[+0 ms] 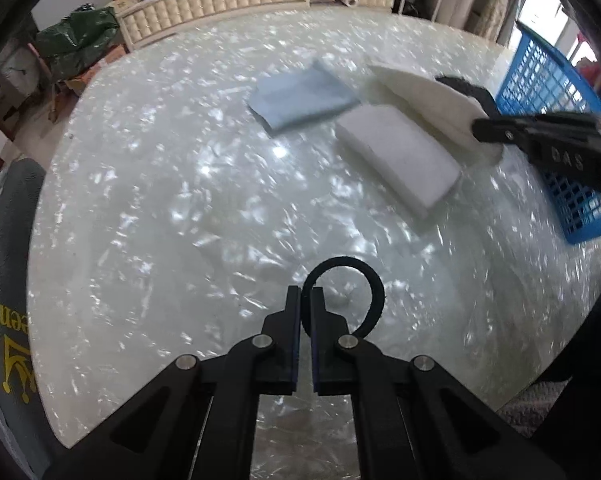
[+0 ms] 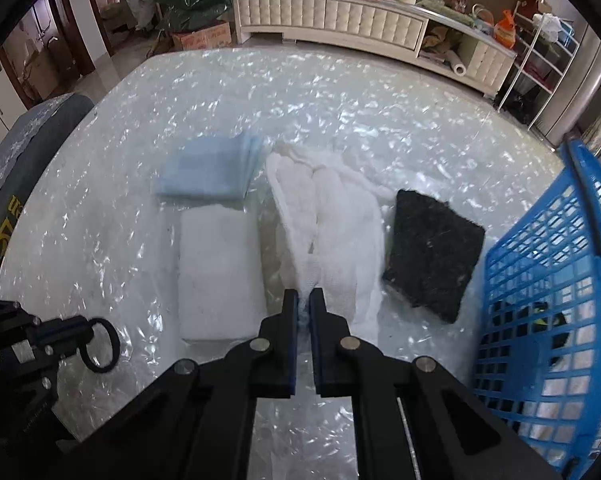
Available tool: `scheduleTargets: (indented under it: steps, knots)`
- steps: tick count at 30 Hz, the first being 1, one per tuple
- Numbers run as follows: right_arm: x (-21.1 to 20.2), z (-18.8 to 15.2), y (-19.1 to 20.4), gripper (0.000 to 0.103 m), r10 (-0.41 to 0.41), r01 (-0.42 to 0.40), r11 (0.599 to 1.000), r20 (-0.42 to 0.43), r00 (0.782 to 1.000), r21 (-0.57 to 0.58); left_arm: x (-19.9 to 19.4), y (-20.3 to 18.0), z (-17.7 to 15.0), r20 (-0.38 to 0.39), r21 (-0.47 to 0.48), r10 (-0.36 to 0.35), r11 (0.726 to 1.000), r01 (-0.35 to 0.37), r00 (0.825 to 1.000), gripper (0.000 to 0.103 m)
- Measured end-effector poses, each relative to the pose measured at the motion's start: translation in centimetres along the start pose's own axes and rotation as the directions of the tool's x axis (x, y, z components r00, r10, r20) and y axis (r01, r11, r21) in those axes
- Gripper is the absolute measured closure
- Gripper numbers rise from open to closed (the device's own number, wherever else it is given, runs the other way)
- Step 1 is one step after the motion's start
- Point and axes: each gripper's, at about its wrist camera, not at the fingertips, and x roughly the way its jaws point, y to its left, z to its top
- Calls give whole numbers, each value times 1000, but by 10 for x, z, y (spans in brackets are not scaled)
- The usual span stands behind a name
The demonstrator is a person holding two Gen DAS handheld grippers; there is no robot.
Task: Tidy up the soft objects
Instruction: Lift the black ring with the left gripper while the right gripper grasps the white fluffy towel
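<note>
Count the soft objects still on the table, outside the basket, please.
4: a folded light-blue cloth at the far left, a white rectangular sponge block in front of it, white cotton gloves in the middle, a black scouring pad beside the blue plastic basket.

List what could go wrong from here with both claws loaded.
1. The left claw pinches only a thin part of the black ring; it might slip out.
2. The right claw grips just the near edge of the white gloves, so they could sag and drag the black pad or white sponge beside them.
3. The blue basket stands close on the right; a swing could knock its rim.
</note>
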Motion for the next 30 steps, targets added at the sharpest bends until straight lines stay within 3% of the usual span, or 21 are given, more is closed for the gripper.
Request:
scheduleTargets:
  steps: [9,21,30]
  knots:
    - [-31,-7,3,98,-36,37,999,70,997,-12,-36,-2,9,105,-16,52,999,-51,993,100]
    - [-92,-23,-4,98,-43,40,999,164,986,23,-86,-41,26,227,-3,4,1000,-3,974,100]
    - [-135,-37,-14,98,-49,40,998,233,971,43,-100,-61,24,256,42,-7,999,-5,967,100]
